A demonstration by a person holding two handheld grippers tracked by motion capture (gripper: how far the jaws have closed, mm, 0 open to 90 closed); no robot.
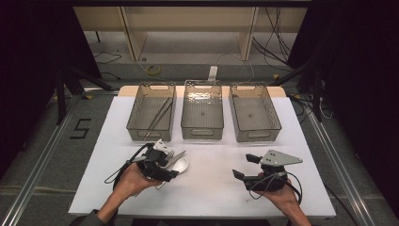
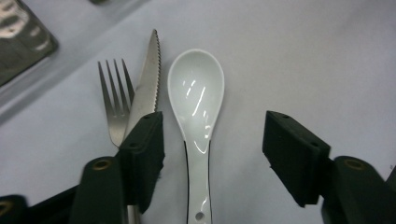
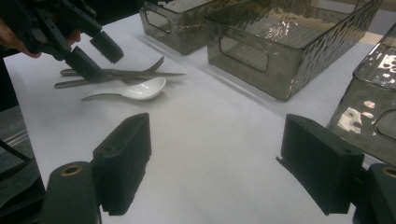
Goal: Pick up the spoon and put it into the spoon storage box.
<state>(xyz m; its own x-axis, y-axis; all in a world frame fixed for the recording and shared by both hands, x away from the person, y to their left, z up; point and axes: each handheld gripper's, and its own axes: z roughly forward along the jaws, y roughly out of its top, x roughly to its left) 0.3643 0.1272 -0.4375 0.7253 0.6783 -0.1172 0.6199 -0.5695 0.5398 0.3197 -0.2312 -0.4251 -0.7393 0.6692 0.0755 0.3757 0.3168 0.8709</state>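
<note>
A white ceramic spoon [image 2: 196, 88] lies bowl-up on the white table, beside a serrated knife [image 2: 148, 74] and a fork [image 2: 114, 98] on its left. My left gripper [image 2: 215, 154] is open and straddles the spoon's handle, and neither pad touches it. Its left jaw sits over the knife blade. In the high view the left gripper [image 1: 170, 164] is low over the spoon [image 1: 181, 165] at the table's front left. My right gripper [image 1: 243, 165] is open with nothing in it at the front right. In the right gripper view its jaws [image 3: 219, 163] stand over bare table.
Three translucent grey bins stand in a row at the back: the left bin [image 1: 150, 134] holds two thin sticks, while the middle bin [image 1: 202, 133] and the right bin [image 1: 258, 134] look empty. Bare white table [image 1: 211, 179] lies between the two grippers.
</note>
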